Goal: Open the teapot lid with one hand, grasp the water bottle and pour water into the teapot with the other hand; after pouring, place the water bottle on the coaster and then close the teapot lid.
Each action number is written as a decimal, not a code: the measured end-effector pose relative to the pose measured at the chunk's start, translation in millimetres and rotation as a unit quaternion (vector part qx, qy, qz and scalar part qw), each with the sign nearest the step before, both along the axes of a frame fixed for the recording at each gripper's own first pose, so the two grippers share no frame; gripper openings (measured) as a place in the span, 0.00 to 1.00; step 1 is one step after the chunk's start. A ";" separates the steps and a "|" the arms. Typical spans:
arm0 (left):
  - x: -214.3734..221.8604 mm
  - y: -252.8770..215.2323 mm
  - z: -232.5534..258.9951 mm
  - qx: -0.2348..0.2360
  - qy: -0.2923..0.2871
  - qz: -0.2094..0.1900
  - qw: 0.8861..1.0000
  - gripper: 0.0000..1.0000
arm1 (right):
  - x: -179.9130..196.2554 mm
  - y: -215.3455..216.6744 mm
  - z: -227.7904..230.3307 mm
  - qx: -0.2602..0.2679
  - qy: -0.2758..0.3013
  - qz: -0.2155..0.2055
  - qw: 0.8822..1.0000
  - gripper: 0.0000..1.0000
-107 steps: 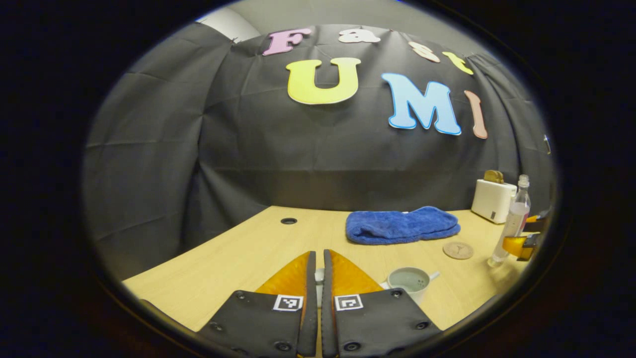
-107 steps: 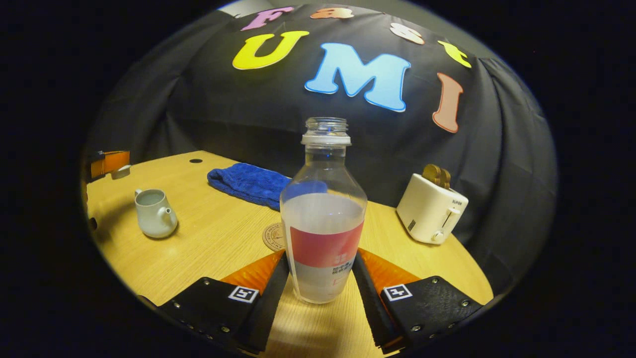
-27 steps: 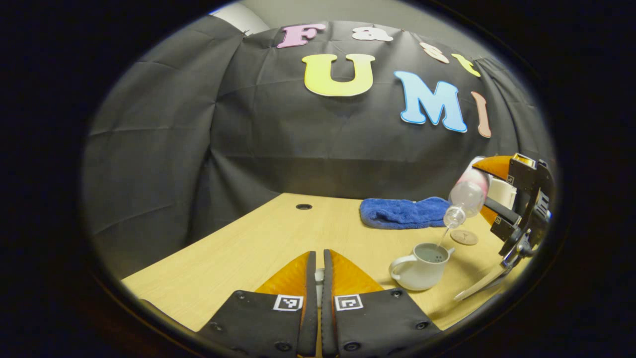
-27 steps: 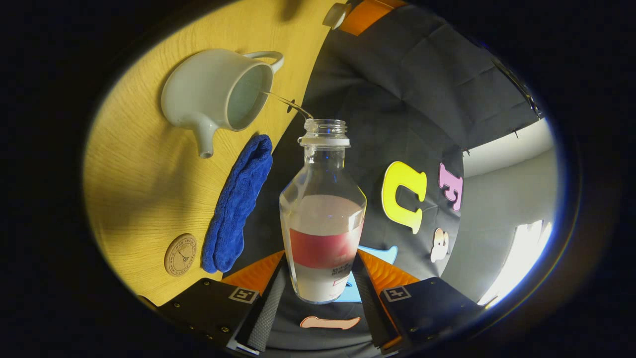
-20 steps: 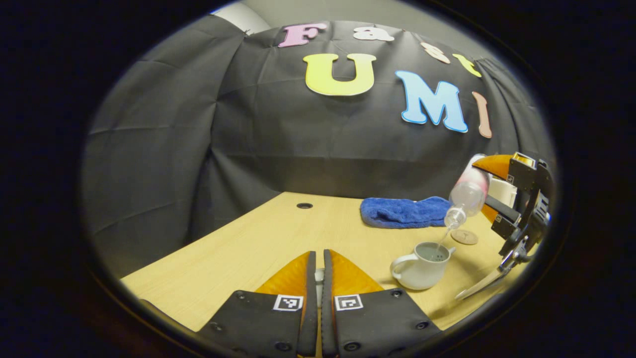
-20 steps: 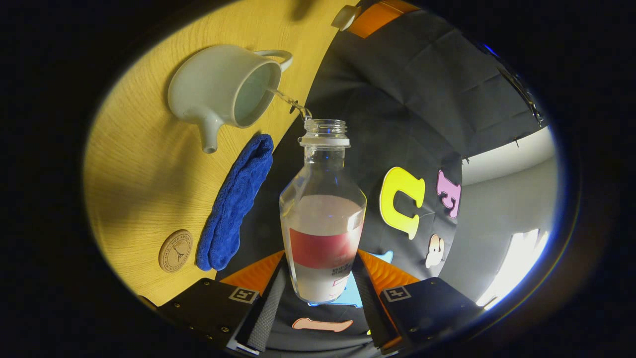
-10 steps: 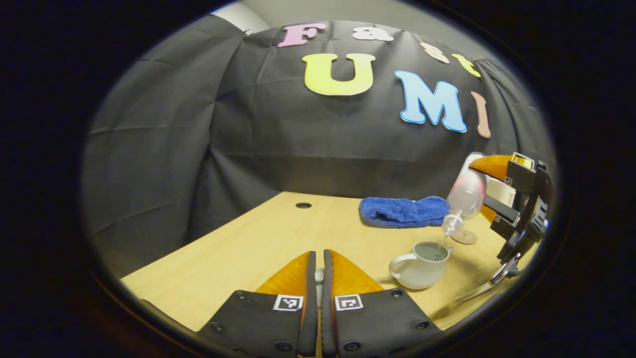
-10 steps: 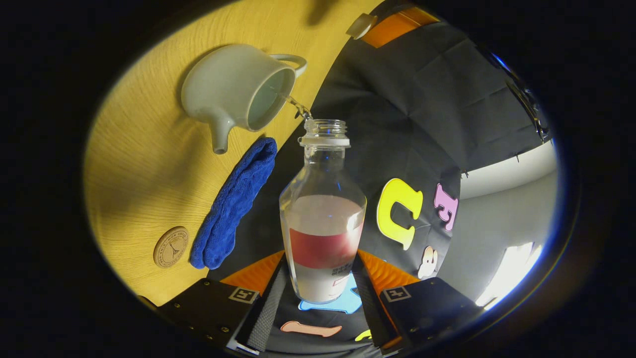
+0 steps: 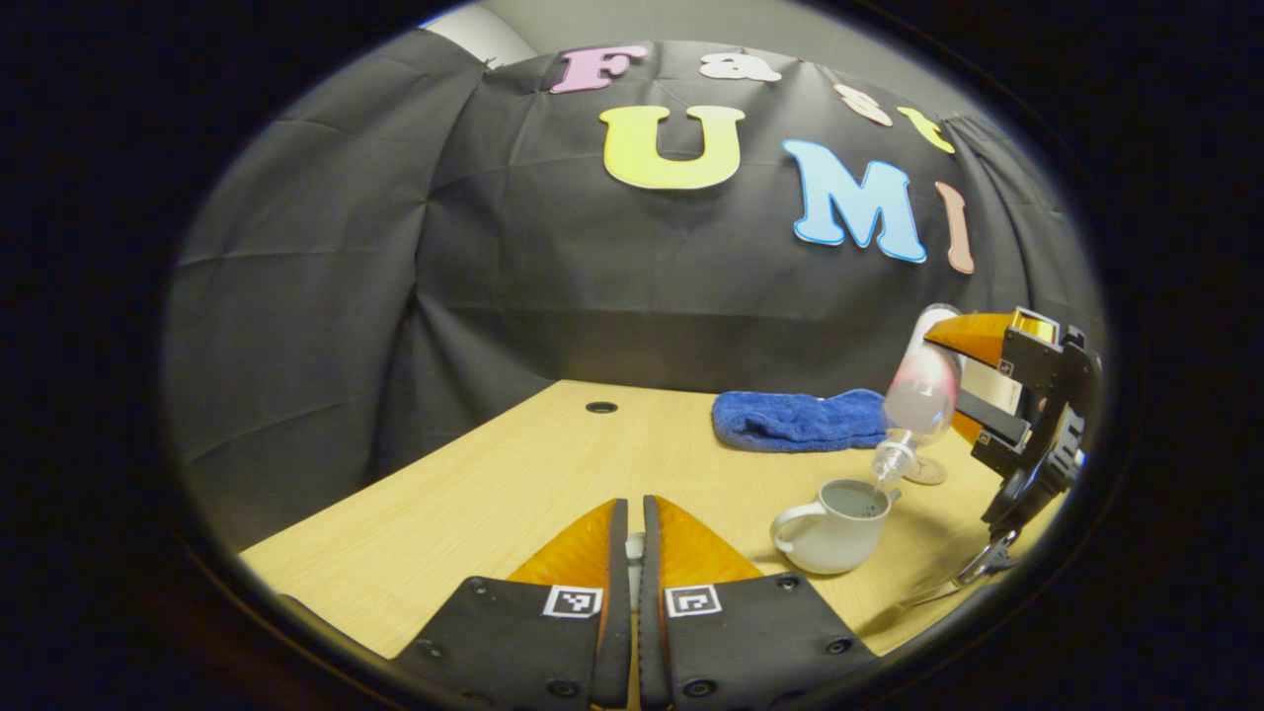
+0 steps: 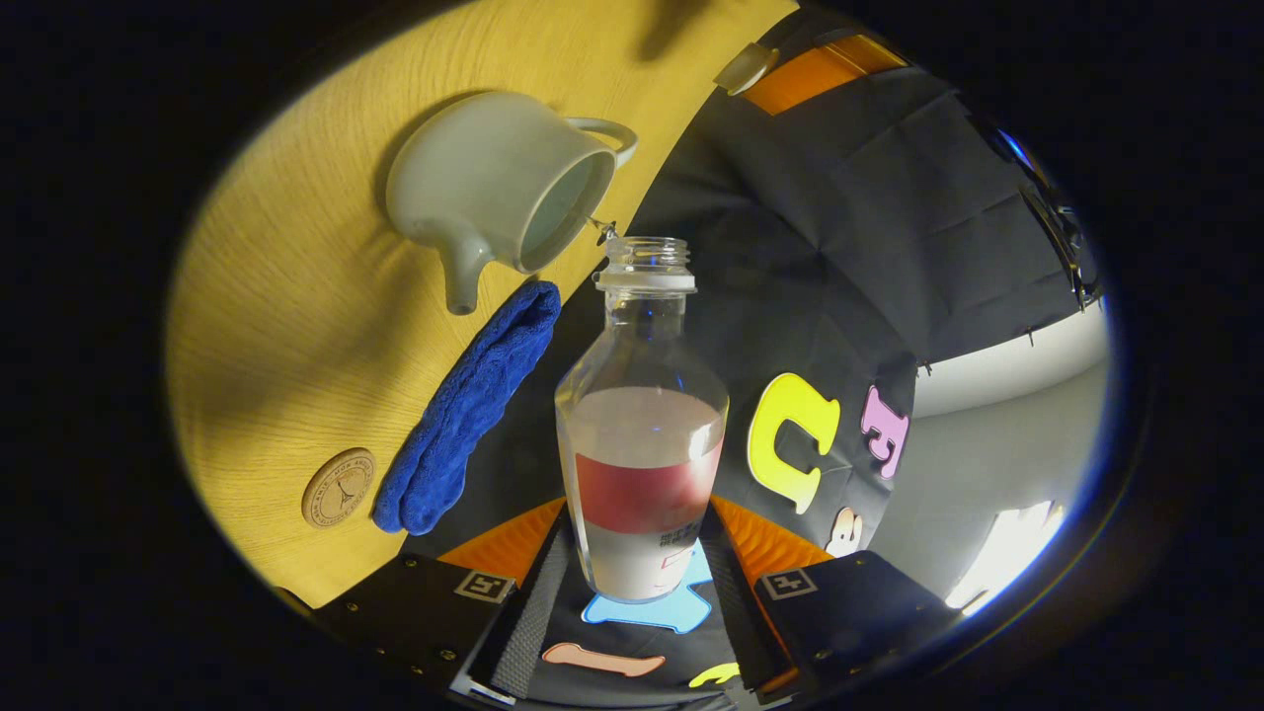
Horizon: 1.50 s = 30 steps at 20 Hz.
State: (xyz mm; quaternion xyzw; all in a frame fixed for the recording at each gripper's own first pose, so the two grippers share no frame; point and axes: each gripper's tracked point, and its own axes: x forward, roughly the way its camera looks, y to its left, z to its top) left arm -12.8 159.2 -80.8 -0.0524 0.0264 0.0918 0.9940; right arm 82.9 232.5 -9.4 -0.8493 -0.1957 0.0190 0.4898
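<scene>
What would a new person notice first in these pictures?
Most likely the bottle, tipped in the right gripper with its mouth just over the open teapot on the table. Next, the blue towel behind the teapot and the round coaster near it. The left gripper holds the lid off to the side.

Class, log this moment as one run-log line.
phase: pouring | right gripper: shut on water bottle, tipped over teapot | left gripper: holds lid

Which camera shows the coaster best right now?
The right gripper view: the coaster lies whole and unobstructed on the table beside the blue towel. In the left gripper view the coaster is small and partly hidden behind the tilted water bottle.
</scene>
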 end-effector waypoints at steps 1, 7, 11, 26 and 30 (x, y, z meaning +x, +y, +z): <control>0.4 0.0 -0.4 -0.001 0.000 0.000 1.000 0.10 | -0.2 -0.4 -0.4 -0.003 0.000 0.000 1.000 0.75; 0.4 -2.5 -2.7 -0.002 0.001 -0.002 1.000 0.10 | -1.9 -1.4 -5.1 -0.024 -0.003 0.002 1.000 0.76; -0.5 -0.8 -5.0 -0.003 0.003 -0.001 1.000 0.10 | -0.2 -1.4 -2.3 -0.031 -0.010 0.006 0.999 0.76; -1.1 -2.1 -4.9 -0.007 0.000 -0.002 1.000 0.10 | 0.6 0.4 5.1 -0.058 -0.048 0.027 0.997 0.76; -1.1 -3.0 -3.7 -0.007 -0.001 -0.002 1.000 0.10 | 2.2 -1.4 6.0 -0.048 -0.032 0.022 0.998 0.75</control>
